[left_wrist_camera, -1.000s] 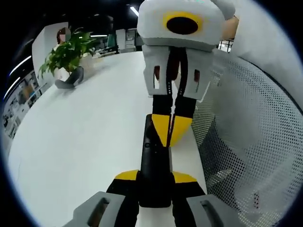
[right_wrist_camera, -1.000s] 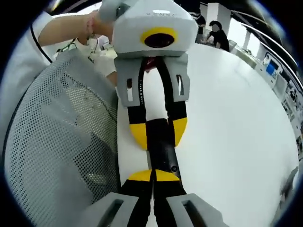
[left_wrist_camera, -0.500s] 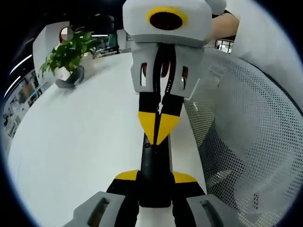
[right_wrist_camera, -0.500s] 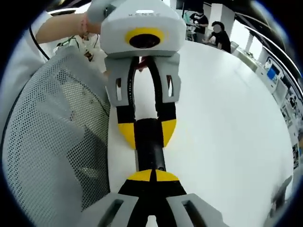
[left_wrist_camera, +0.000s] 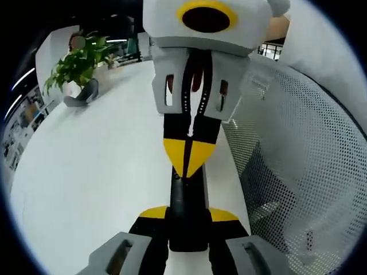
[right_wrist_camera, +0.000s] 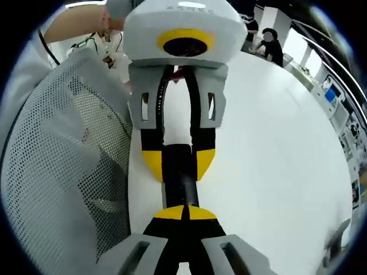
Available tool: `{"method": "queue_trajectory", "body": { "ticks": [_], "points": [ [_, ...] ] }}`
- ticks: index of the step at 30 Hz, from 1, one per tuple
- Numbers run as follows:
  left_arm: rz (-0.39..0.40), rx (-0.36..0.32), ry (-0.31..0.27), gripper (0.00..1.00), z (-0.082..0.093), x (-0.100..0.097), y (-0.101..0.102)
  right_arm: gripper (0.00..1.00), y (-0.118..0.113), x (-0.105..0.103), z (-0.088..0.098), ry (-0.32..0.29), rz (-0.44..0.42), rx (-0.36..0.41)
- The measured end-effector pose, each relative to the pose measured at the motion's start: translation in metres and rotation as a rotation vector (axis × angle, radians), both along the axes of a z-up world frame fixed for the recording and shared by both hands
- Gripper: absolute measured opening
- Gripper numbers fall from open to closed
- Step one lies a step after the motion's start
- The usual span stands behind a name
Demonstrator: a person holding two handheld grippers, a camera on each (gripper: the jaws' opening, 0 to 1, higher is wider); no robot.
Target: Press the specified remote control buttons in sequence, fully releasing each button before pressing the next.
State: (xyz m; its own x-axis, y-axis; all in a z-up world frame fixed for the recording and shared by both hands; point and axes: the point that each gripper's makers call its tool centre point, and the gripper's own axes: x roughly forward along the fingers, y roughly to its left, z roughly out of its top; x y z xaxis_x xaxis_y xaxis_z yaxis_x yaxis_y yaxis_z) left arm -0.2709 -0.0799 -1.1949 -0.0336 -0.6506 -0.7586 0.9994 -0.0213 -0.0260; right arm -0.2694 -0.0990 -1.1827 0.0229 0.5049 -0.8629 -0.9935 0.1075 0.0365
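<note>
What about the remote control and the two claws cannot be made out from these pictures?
- Remote control buttons: left gripper view, too dark and foreshortened; the right claw covers its far end.
- Which button is pressed: right gripper view, the closed right claw tips hide the contact.
- Remote's near end: right gripper view, cut off under the claw.

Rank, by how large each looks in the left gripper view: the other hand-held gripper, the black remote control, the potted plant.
1. Right hand-held gripper: largest, though it is very near the camera.
2. Black remote control.
3. Potted plant: smallest, but it stands far back on the white table, so its true size is unsure.
</note>
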Motion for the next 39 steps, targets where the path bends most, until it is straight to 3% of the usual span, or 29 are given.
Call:
{"method": "queue_trajectory", "body": {
  "ticks": [1,3,5,9,10,17,24,28,33,36,39],
  "points": [
    [0.001,0.0,-0.002,0.24,0.0,0.0,0.0,0.0,-0.001,0.001,0.001,0.002,0.007,0.007],
    [0.002,0.0,-0.006,0.24,0.0,0.0,0.0,0.0,-0.004,0.011,0.003,-0.078,0.025,-0.008],
    [0.003,0.001,-0.006,0.24,0.001,-0.001,0.0,0.0,-0.003,0.012,0.005,-0.064,0.026,-0.009],
    [0.004,0.0,-0.006,0.24,0.001,-0.001,0.0,0.0,-0.006,0.006,-0.006,0.034,0.035,-0.059],
    [0.005,0.0,-0.006,0.24,0.002,-0.001,0.0,0.0,-0.001,0.01,-0.003,0.007,0.038,-0.033],
    [0.01,-0.004,-0.008,0.24,0.002,-0.002,0.0,0.0,-0.001,0.011,-0.005,0.104,0.036,-0.094],
    [0.012,-0.006,-0.007,0.24,0.003,-0.001,0.0,0.0,0.002,0.014,-0.008,0.133,0.031,-0.164],
    [0.013,-0.007,-0.006,0.24,0.003,-0.001,-0.001,0.0,-0.001,0.014,-0.008,0.142,-0.031,-0.136],
    [0.018,-0.012,-0.003,0.24,0.001,0.0,-0.001,0.0,-0.002,0.012,-0.004,0.099,-0.075,-0.039],
    [0.015,-0.016,-0.002,0.24,0.0,0.0,-0.002,0.0,0.007,-0.001,0.001,0.121,-0.058,0.017],
    [0.024,-0.017,0.0,0.24,-0.001,0.001,-0.002,0.0,0.009,-0.006,0.0,0.082,-0.02,0.002]
  ]
}}
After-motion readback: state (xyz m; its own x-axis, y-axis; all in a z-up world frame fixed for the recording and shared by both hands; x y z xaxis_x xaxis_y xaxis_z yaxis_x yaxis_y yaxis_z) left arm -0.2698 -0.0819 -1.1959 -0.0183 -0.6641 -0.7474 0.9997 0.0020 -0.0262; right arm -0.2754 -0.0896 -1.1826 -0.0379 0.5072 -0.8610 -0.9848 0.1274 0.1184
